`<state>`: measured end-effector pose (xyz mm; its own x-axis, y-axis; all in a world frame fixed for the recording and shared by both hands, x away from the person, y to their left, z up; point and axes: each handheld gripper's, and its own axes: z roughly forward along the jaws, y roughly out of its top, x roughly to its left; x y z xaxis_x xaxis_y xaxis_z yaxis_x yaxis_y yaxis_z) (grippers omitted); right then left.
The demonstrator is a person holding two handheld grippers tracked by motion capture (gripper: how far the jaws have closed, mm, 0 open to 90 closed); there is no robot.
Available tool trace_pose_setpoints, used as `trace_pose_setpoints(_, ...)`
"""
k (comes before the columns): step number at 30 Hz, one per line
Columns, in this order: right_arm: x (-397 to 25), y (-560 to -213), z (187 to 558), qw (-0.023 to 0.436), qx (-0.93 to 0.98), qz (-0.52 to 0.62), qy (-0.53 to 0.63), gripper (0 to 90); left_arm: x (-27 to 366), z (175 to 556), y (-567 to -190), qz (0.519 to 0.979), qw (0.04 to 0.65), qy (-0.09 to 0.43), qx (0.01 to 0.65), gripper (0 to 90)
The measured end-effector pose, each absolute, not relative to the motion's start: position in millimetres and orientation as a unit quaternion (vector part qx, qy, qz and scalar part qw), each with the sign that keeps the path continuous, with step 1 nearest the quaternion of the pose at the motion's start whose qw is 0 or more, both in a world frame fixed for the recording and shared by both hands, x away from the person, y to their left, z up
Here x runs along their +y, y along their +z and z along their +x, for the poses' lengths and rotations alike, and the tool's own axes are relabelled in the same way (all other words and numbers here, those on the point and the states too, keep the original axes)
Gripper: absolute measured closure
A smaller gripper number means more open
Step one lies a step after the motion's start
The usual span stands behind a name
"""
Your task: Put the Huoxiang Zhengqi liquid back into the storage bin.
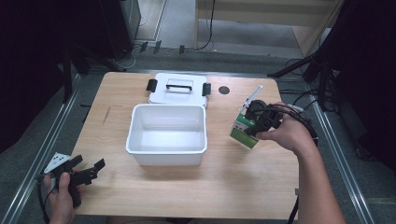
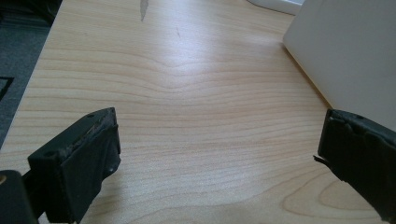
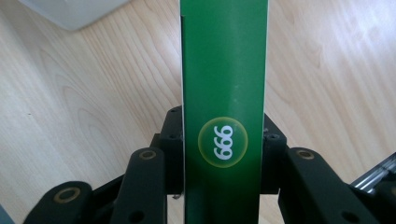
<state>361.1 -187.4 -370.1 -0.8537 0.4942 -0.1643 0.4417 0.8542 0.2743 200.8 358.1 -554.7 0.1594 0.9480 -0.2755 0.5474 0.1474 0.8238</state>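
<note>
**Box in right gripper, bin lies to its left**

Since the right gripper (image 1: 256, 122) is already pinching the green box (image 1: 245, 130), what matters is direction: the white bin (image 1: 166, 135) sits to its left, open top up, near but apart. Box is held just above the table (image 1: 243, 186), tilted, long axis running out along the jaws. Right hand is much nearer the bin's right wall. Left gripper (image 1: 88, 170) rests at the front-left corner, jaws spread, holding nothing. Box: slim green carton, white edge, round "999" logo (image 3: 223, 142). Bin's lid (image 1: 177, 88) lies behind it.
</note>
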Motion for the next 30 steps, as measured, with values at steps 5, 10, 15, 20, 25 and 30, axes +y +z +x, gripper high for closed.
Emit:
trace_pose_setpoints(5,-183.7,-356.5,357.4,0.123,0.965,0.189,0.134,64.2,357.9,201.0,-554.8,0.613,0.451,0.223,0.61,0.0)
trace_pose_setpoints(10,-183.0,-343.0,357.5,0.123,0.966,0.161,0.16,64.4,358.0,200.9,-554.7,0.613,0.451,0.222,0.61,0.0)
trace_pose_setpoints(15,-181.6,-326.4,356.6,0.121,0.963,0.151,0.189,64.4,358.2,201.0,-554.7,0.612,0.452,0.222,0.61,0.0)
trace_pose_setpoints(20,-169.9,-308.3,349.1,0.121,0.972,0.101,0.175,64.4,358.2,201.1,-554.7,0.612,0.452,0.222,0.61,0.0)
trace_pose_setpoints(25,-155.2,-289.1,344.0,0.124,0.973,0.085,0.175,64.4,358.3,201.1,-554.7,0.612,0.452,0.222,0.61,0.0)
trace_pose_setpoints(30,-136.1,-272.9,336.7,0.118,0.974,0.063,0.181,64.3,358.7,201.1,-554.7,0.613,0.452,0.222,0.61,0.0)
